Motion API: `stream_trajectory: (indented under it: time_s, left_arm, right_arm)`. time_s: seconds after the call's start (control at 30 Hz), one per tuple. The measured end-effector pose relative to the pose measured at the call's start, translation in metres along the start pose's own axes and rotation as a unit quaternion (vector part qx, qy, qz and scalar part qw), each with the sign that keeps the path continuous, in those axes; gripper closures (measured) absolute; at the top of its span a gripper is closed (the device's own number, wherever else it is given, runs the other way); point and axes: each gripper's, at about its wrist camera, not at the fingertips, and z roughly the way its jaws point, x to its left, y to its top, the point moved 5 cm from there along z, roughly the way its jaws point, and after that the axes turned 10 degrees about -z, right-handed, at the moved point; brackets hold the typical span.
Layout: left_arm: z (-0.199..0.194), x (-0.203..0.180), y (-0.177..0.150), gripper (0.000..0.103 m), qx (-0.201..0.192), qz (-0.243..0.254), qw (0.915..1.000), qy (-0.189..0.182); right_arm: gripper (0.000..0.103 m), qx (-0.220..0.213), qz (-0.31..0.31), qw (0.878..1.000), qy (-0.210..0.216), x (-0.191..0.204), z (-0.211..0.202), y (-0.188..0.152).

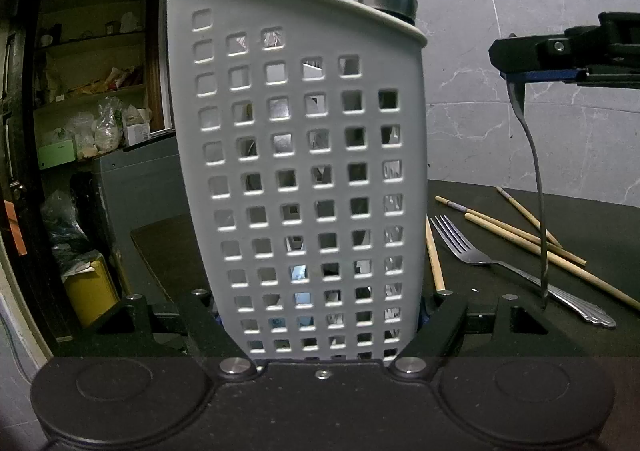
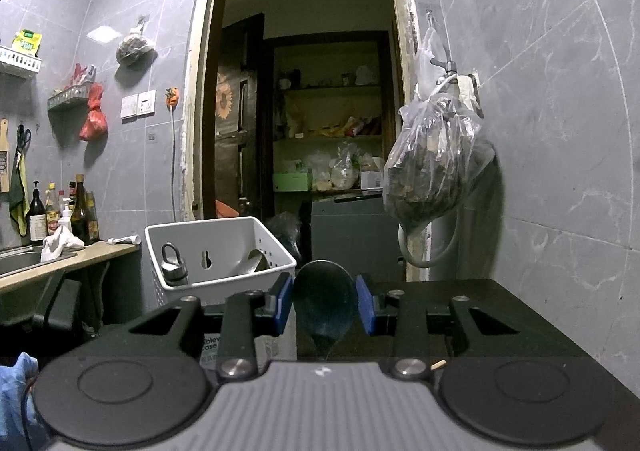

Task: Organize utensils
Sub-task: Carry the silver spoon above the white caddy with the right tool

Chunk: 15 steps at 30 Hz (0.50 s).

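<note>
My left gripper (image 1: pixel 320 317) is shut on the base of a white perforated utensil basket (image 1: pixel 296 155), which stands upright and fills the left wrist view. My right gripper (image 2: pixel 325 305) is shut on a metal spoon (image 2: pixel 324 289), with the blue pads (image 2: pixel 283 303) against both edges of its bowl. In the left wrist view that right gripper (image 1: pixel 520 67) hovers at the upper right, beside the basket, and the spoon (image 1: pixel 538 187) hangs handle-down from it. A fork (image 1: pixel 480 255) and several wooden chopsticks (image 1: pixel 528 239) lie on the dark table (image 1: pixel 592 335).
A steel flask with a loop lid (image 2: pixel 173 265) and another metal utensil (image 2: pixel 258 259) stand inside the basket (image 2: pixel 224 251). A tiled wall with a hanging bag (image 2: pixel 432 167) is on the right, an open doorway behind, and a sink counter with bottles (image 2: pixel 64 211) on the left.
</note>
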Motion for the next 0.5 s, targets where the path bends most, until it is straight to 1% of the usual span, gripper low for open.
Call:
stream_trajectory:
  time_s: [0.5]
  left_arm:
    - [0.0034, -0.0005, -0.0008, 0.026, 0.002, -0.001, 1.0, 0.001]
  right_arm:
    - [0.065, -0.001, 0.0, 1.0, -0.003, -0.0007, -0.0005, 0.0016]
